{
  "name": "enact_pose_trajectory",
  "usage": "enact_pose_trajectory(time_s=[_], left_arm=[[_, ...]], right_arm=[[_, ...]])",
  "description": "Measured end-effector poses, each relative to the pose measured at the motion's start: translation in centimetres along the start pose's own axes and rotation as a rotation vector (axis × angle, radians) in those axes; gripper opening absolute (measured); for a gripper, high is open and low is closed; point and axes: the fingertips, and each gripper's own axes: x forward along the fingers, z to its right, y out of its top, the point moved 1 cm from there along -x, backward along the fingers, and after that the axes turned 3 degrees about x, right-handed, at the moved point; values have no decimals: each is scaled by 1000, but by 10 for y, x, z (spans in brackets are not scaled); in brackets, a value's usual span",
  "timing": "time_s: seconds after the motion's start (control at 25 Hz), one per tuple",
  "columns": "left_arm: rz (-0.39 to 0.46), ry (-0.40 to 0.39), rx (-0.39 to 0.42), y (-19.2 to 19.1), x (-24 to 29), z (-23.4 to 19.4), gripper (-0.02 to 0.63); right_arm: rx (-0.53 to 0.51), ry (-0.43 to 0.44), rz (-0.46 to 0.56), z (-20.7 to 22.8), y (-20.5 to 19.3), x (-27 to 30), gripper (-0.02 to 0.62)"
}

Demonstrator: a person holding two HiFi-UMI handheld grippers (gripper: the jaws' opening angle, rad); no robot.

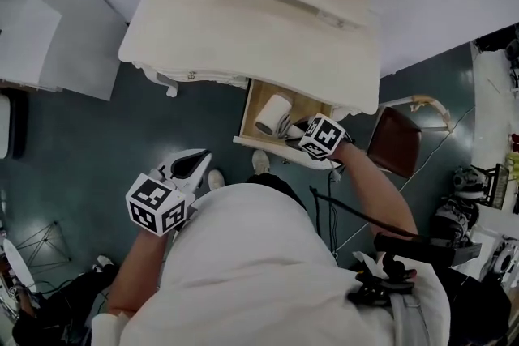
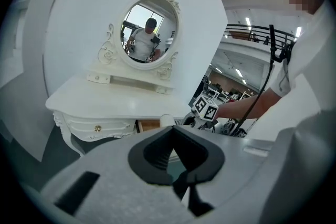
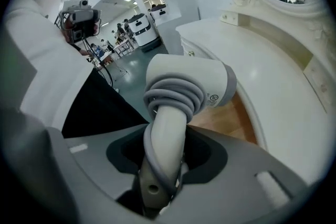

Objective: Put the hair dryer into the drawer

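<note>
The white vanity desk carries one oval mirror at its 12 o'clock edge. One drawer stands pulled open below the front edge, and the overhanging desk top covers its rear part. One closed drawer front with a brass knob sits at 9 o'clock from the open drawer in the left gripper view.

The single white hair dryer has its grey cord wound round the neck. It hangs inside the open drawer's mouth over the wooden bottom; whether it touches the wood cannot be told. The right gripper has its jaws clenched on the dryer's handle, with the barrel lying crosswise beyond them.

The left gripper is well apart, at 7 o'clock from the drawer in the head view and over the dark teal floor. Its jaws are drawn together and grasp nothing. One brown-seated chair stands at 3 o'clock, just beside the drawer and near the right forearm.
</note>
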Motion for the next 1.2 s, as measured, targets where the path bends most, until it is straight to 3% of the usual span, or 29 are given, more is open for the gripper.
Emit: enact_pose_trajectory(time_s=[0.2,0.72,1.2], left_arm=[[3,44,-22,12,15,-2,3],[-22,162,-81,11,33,-13,3],[-44,213,-75,18,39,-20,3]], right_arm=[[-29,22,-60,27,-7,25,167],[-98,-36,-130,78,-4,74,167],[-77,-138,-81,117,1,103,167]])
